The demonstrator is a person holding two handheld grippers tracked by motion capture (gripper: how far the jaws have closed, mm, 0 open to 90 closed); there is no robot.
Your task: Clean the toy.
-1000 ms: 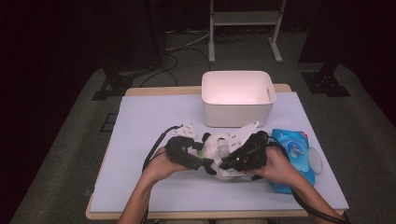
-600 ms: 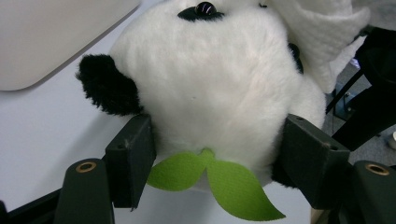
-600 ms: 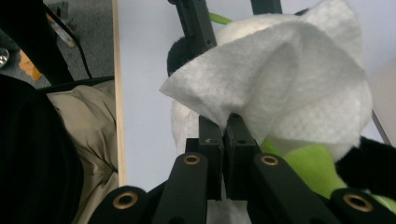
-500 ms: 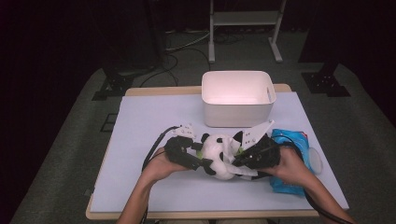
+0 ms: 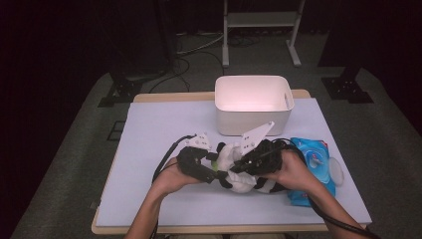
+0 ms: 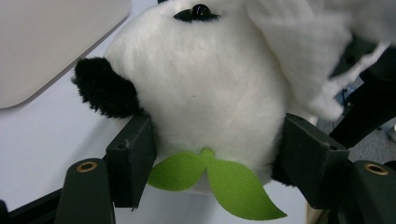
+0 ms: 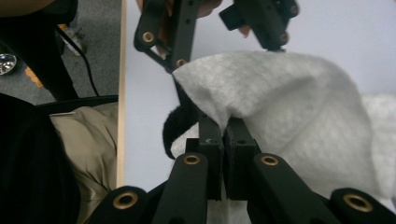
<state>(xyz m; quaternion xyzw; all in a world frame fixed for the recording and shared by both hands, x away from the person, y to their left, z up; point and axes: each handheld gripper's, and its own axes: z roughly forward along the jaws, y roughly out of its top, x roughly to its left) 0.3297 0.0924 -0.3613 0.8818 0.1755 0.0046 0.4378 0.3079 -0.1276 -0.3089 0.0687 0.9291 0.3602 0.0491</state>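
A white plush panda (image 5: 233,158) with black ears and a green felt leaf (image 6: 219,179) sits near the table's front middle. My left gripper (image 5: 217,173) grips it from the left, and its pads press into both sides of the toy's round body (image 6: 205,84). My right gripper (image 7: 223,135) is shut on a white wipe (image 7: 280,112), which drapes over the toy. In the high view the right gripper (image 5: 238,168) comes in from the right, close against the panda. The wipe (image 6: 303,51) hangs by the toy's upper right in the left gripper view.
A white rectangular bin (image 5: 253,104) stands just behind the hands at the table's back middle. To the right of the right hand lies a blue pack of wipes (image 5: 318,167) with its lid open. The person's lap shows past the table's near edge (image 7: 122,93).
The right gripper with the wipe slid a little to the right over the toy, then came back left and slightly up. The left gripper kept its hold and stayed in place.
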